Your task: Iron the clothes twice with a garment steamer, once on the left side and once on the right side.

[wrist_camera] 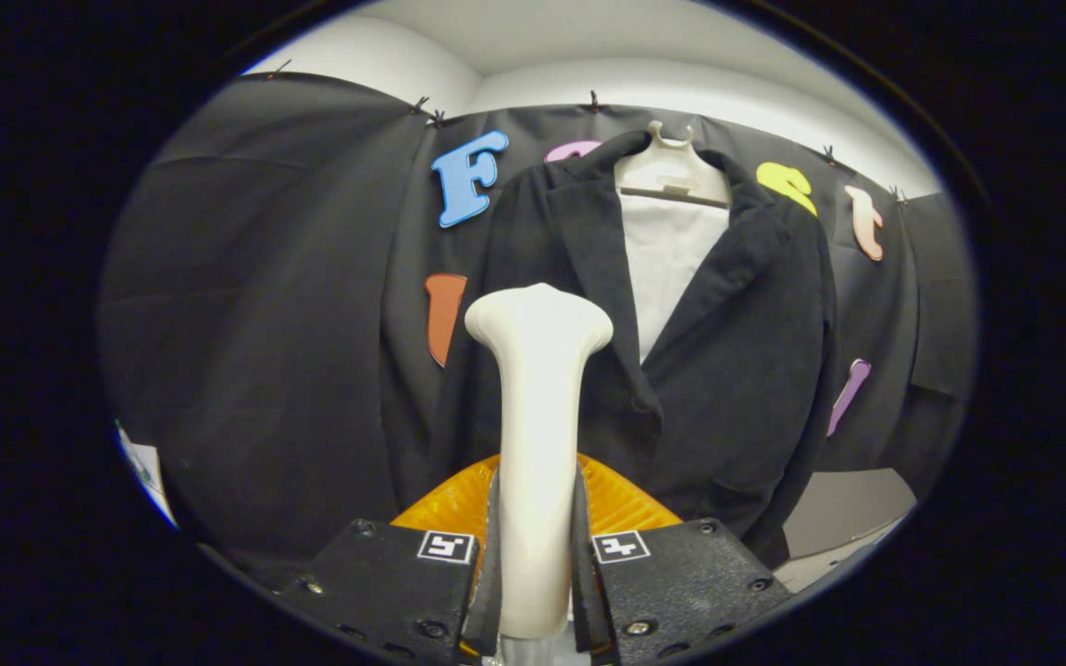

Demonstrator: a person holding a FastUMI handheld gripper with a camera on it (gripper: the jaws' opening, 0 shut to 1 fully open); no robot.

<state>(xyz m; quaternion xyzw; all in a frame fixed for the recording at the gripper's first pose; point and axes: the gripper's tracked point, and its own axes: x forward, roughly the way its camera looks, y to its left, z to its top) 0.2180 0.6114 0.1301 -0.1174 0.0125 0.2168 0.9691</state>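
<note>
- Gripper view: the gripper (pixel 538 555) is seen pinching the steamer (pixel 538 416), with one finger pressed against each side of its pale handle, so the tool is held firmly between them.
- The steamer's long axis is stood upright, rising from between the fingers to a flared head at the top; an orange ribbed part (pixel 621 504) is seen just behind the handle, low down.
- The jacket (pixel 737 370) is hung on a pale hanger (pixel 672 171) against the booth wall, beyond the fingers and ahead of the steamer.
- The key relation: the jacket lies forward of the gripper and somewhat to its right, while the steamer head is placed before the jacket's left front panel, near the lapel. Whether the head is touching the cloth cannot be told.
- The jacket's long axis is vertical, so strokes along it would be judged to run up or down the panels.
- A pale lining or shirt front (pixel 667 268) is shown between the two lapels.
- Counted: one steamer, one jacket, one hanger, one gripper with two fingers.
- The left side is judged the nearer to be treated; for the right side, a shift across toward the far panel would be called for.
</note>
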